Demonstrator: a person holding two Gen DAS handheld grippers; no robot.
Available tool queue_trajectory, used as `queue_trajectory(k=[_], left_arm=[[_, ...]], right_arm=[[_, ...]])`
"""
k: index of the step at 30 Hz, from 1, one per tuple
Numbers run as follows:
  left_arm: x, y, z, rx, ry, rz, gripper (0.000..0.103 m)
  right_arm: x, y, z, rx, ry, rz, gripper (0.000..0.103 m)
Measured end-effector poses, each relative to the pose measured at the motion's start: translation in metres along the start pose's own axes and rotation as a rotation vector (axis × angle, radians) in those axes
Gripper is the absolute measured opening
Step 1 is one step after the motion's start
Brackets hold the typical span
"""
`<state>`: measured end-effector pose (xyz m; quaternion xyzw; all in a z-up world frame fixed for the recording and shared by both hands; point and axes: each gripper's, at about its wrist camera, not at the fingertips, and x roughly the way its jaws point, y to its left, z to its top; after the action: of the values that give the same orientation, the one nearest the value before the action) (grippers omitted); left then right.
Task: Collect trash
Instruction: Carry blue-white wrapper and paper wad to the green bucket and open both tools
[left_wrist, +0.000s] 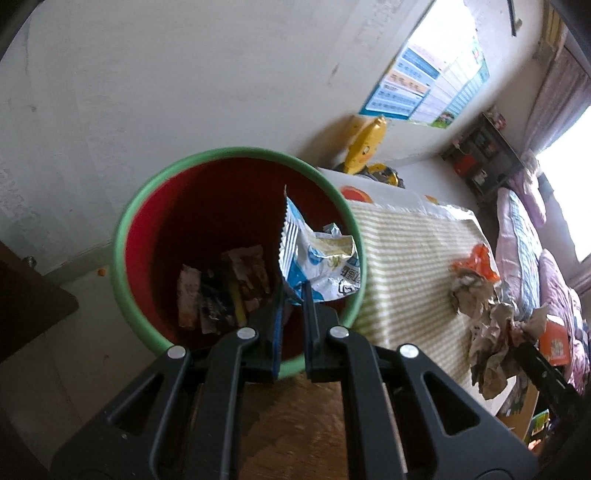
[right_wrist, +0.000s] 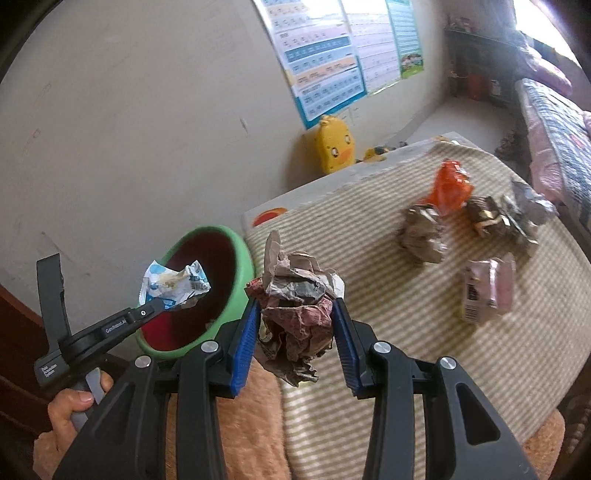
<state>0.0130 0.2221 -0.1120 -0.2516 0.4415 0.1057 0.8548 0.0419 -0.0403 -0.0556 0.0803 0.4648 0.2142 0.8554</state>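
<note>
the right gripper (right_wrist: 295, 325), black with blue pads, is clamped on a crumpled ball of brown and reddish paper (right_wrist: 301, 314), held just above the near left part of the counter (right_wrist: 424, 350), which is covered with a green and cream striped cloth. below it an orange fuzzy fabric (right_wrist: 236, 417) fills the near edge.

to the left, the left gripper (left_wrist: 293, 291) has its fingers closed together on a corner of a crinkled white and blue foil snack wrapper (left_wrist: 317, 254). the wrapper hangs over the open mouth of a round bin with a green rim and red inside (left_wrist: 125, 236), standing just beside the counter's left edge. the left wrist view shows several crumpled wrappers (left_wrist: 225, 291) lying at the bottom of the bin. a hand (right_wrist: 70, 406) grips the handle of the left gripper at the near left.

farther right on the counter sits a pale pink plastic packet (right_wrist: 489, 288). beyond it lie a grey-brown crumpled paper ball (right_wrist: 423, 236), a darker crumpled wad of paper and foil (right_wrist: 513, 214), and an orange plastic wrapper (right_wrist: 450, 186) between and behind them.

on the floor past the counter's far edge, a yellow duck-shaped toy (right_wrist: 334, 147) stands against the white wall. colourful charts (right_wrist: 332, 62) hang on the wall above it. a bed with pink patterned bedding (right_wrist: 554, 122) lies at the far right.
</note>
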Motion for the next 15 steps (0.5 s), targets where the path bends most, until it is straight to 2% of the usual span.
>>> queue_trajectory(k=[7,15], left_arm=[[0.01,0.033,0.009,-0.04,0.019,0.073,0.008],[0.024,0.051,0.013,-0.059,0.045,0.114,0.008]], right_arm=[[0.023,0.03,0.014,-0.02,0.033,0.069,0.038],[0.066,0.073,0.035,-0.044,0.085,0.156,0.039]])
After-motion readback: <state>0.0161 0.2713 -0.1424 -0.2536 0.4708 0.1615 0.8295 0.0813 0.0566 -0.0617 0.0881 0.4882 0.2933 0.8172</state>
